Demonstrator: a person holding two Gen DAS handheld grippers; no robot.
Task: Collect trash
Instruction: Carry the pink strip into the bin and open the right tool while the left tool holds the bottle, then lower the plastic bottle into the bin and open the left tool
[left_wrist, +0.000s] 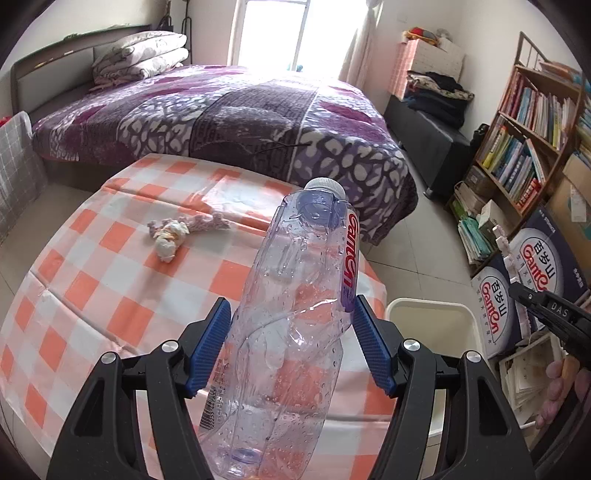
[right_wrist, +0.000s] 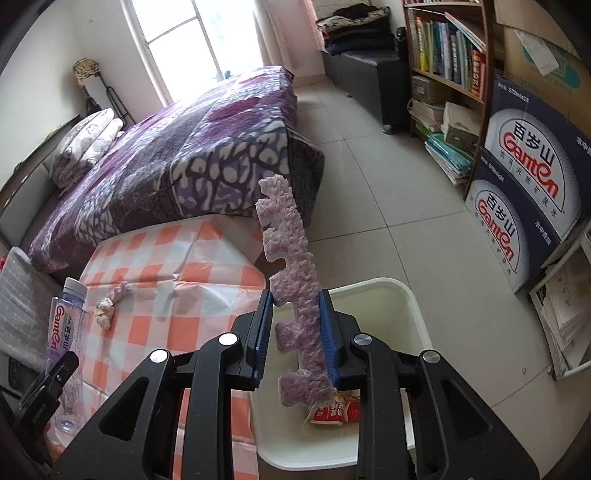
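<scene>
My left gripper is shut on an empty clear Ganten water bottle, held above the checked table, cap pointing away. The bottle also shows in the right wrist view. My right gripper is shut on a purple foam strip, held upright over the white bin. The bin stands on the floor beside the table and holds a red and white wrapper. A crumpled paper wad with a second purple foam piece lies on the table; it also shows in the right wrist view.
The table has an orange and white checked cloth. A bed with a purple cover stands behind it. A bookshelf and Ganten cartons line the right wall. The right gripper's tip shows at the right edge.
</scene>
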